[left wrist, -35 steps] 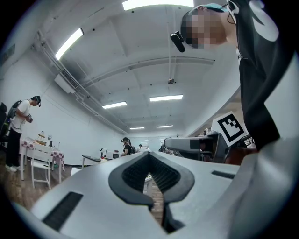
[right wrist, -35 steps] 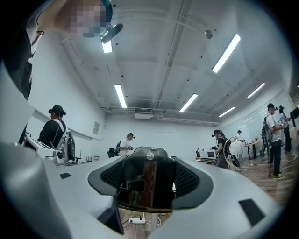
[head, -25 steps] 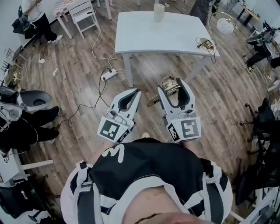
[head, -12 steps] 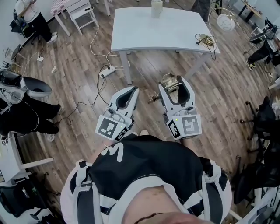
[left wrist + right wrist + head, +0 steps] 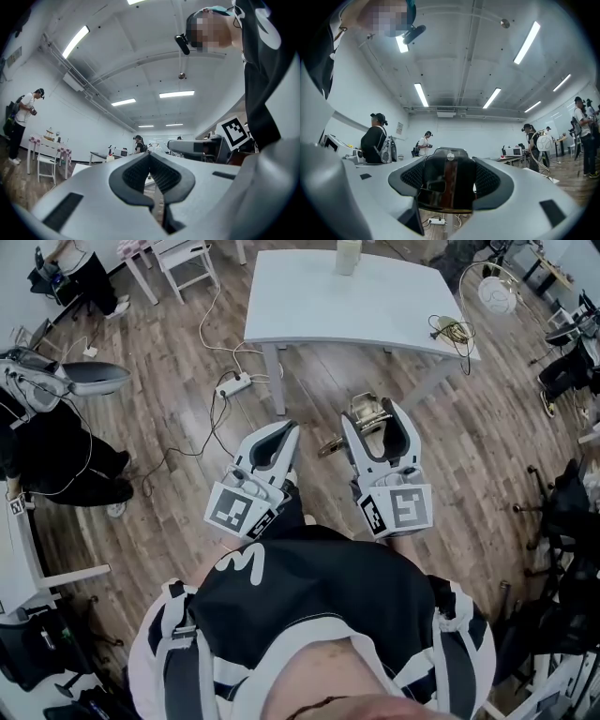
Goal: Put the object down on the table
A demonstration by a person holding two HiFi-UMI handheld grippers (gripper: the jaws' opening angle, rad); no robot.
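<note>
Just left of centre in the head view, my left gripper (image 5: 279,435) has its jaws pressed together on nothing. Right of it, my right gripper (image 5: 378,423) pinches the brass object (image 5: 362,411) at its tips. I hold it over the wood floor (image 5: 487,427), below the white table (image 5: 375,306) at the frame's top.

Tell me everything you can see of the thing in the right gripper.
The object is held by the right gripper, clamped between its padded jaws. In the right gripper view it looks dark and glossy, with a reddish-brown strip down its middle and a small pale stud near the top. In the head view it shows brass-coloured metal, a slim arm poking out leftward. It hangs over the wooden floor, short of the white table, touching only the jaws.
</note>
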